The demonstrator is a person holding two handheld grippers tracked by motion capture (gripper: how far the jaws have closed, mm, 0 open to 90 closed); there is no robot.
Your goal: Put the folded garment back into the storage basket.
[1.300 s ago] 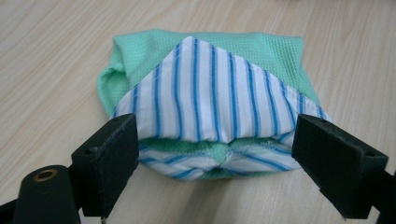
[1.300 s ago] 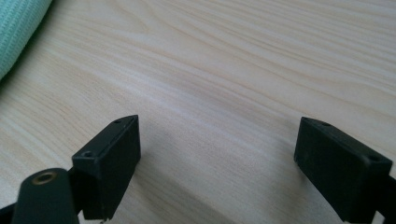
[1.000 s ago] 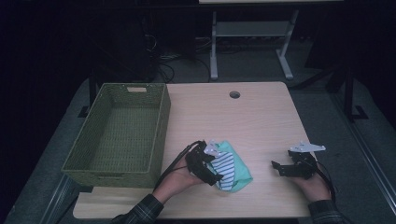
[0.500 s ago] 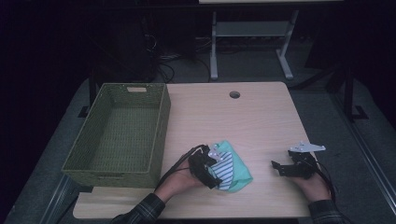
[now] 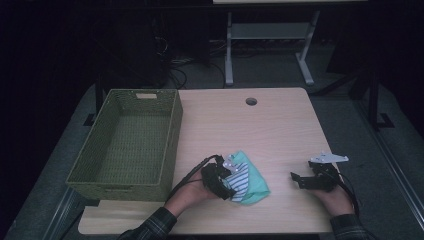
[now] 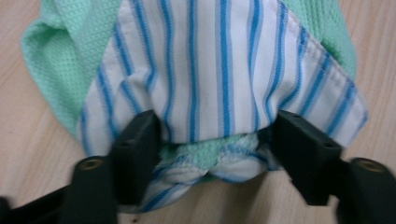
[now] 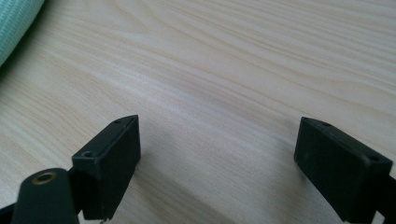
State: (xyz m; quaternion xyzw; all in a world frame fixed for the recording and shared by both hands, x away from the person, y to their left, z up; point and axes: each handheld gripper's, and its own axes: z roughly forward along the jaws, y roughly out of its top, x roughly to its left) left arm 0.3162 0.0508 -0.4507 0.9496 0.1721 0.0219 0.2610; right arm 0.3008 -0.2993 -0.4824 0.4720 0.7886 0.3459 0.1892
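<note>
A bundle of striped white-and-blue cloth [image 5: 241,181] and mint-green cloth [image 5: 256,183] lies on the wooden table [image 5: 260,130] near its front edge. My left gripper [image 5: 228,184] is at the bundle's left side. In the left gripper view its jaws [image 6: 215,144] have just been closing, and the pads touch both sides of a bunched fold of the striped cloth [image 6: 219,70] and green cloth [image 6: 70,51]. My right gripper [image 5: 296,178] rests to the right, apart from the bundle. It is open [image 7: 215,158] over bare wood, with an edge of the green cloth [image 7: 11,23] at the far left.
An olive woven basket [image 5: 172,135] stands at the table's left, beside my left hand. A round cable hole [image 5: 251,101] sits near the far edge. Beyond the table stand a grey metal frame [image 5: 265,30] and cables on a dark floor.
My left gripper has pushed slightly into the cloth bundle, and the cloth now bunches between its jaws. The right gripper has not moved.
</note>
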